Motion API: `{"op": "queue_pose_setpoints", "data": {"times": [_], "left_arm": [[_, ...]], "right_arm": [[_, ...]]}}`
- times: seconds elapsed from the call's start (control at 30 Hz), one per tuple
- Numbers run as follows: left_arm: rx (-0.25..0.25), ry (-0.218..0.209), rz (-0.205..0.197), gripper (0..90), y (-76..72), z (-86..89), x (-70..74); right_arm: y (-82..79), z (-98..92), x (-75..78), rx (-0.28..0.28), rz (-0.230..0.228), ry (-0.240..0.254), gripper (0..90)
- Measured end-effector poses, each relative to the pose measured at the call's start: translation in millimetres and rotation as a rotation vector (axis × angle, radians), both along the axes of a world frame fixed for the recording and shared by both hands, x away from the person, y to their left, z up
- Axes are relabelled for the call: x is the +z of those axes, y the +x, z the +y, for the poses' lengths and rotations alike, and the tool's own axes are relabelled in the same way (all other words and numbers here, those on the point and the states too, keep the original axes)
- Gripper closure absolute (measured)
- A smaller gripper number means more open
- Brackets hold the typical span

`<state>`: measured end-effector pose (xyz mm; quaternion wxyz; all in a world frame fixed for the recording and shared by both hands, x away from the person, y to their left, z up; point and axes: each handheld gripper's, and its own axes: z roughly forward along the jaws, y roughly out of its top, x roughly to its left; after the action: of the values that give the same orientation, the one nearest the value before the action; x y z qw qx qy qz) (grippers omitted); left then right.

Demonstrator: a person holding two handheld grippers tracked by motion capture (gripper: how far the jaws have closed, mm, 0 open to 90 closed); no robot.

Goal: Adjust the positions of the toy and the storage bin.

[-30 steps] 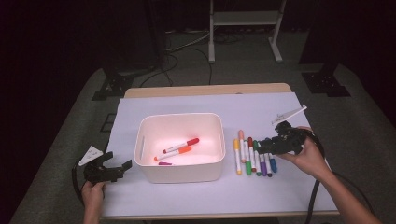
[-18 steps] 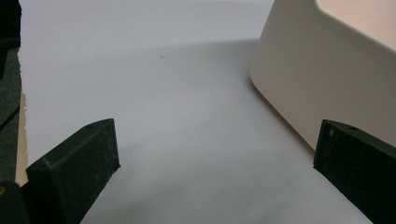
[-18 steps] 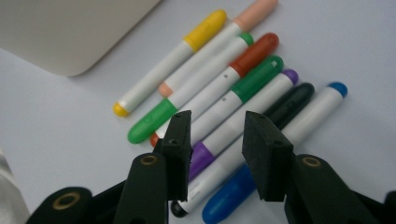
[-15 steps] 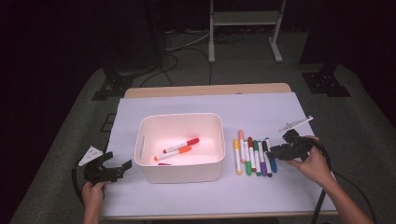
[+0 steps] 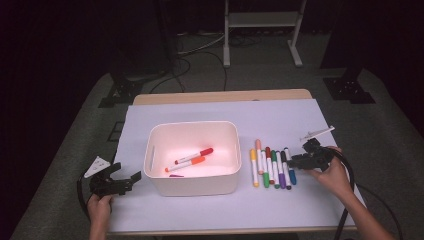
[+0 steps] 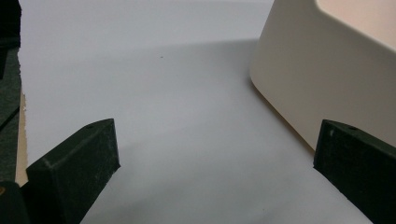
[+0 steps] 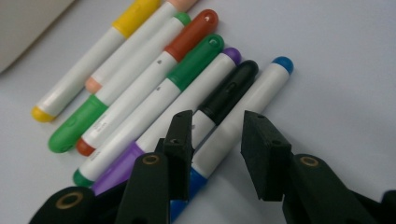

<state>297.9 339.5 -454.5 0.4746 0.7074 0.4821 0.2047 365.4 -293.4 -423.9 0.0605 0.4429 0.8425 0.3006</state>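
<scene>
The right gripper (image 5: 299, 161) sits low at about three o'clock on the table, right at the outer edge of the row of markers (image 5: 272, 167), and in the right gripper view (image 7: 217, 140) its jaws straddle the blue marker (image 7: 243, 116), the last one in the line. They've just been closing in a little, yet there's a sliver of daylight on either side of the barrel, so the pads aren't pressing on it: it's an open gripper with the marker lying flat on the paper between the jaws. Beside the blue one lie the black marker (image 7: 224, 95), purple, green, brown and the rest, packed side by side. At centre stands the white bin (image 5: 192, 155) with a red marker (image 5: 192, 155) and an orange marker (image 5: 185, 163) already inside. Over at eight o'clock, the left gripper (image 5: 129, 178) rests near the table's edge, jaws spread wide on bare white paper (image 6: 187, 121), the bin's wall (image 6: 317, 70) just off to one side, nothing held.
</scene>
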Motion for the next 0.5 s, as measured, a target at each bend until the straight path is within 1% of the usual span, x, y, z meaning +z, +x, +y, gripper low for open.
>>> {"op": "queue_pose_setpoints", "data": {"times": [0.13,0.23,0.43,0.47,0.5], "left_arm": [[0.001,-0.001,-0.002,0.0,-0.2,0.1,0.0],[0.0,-0.002,-0.002,0.0,-0.1,0.2,0.0],[-0.002,0.002,0.0,0.0,0.2,0.1,0.0],[-0.002,0.002,0.0,0.0,0.2,0.1,0.0],[-0.002,0.003,0.0,0.0,0.2,0.1,0.0]], "right_arm": [[2.3,-1.4,-5.9,-0.018,0.006,-0.01,63.1],[1.4,-4.0,-8.1,-0.033,-0.001,-0.046,63.1],[-2.7,-15.4,-10.2,-0.075,-0.005,-0.057,63.9],[-3.1,-16.8,-10.7,-0.087,-0.003,-0.074,64.1],[-3.0,-17.7,-11.5,-0.089,-0.004,-0.082,65.0]]}}
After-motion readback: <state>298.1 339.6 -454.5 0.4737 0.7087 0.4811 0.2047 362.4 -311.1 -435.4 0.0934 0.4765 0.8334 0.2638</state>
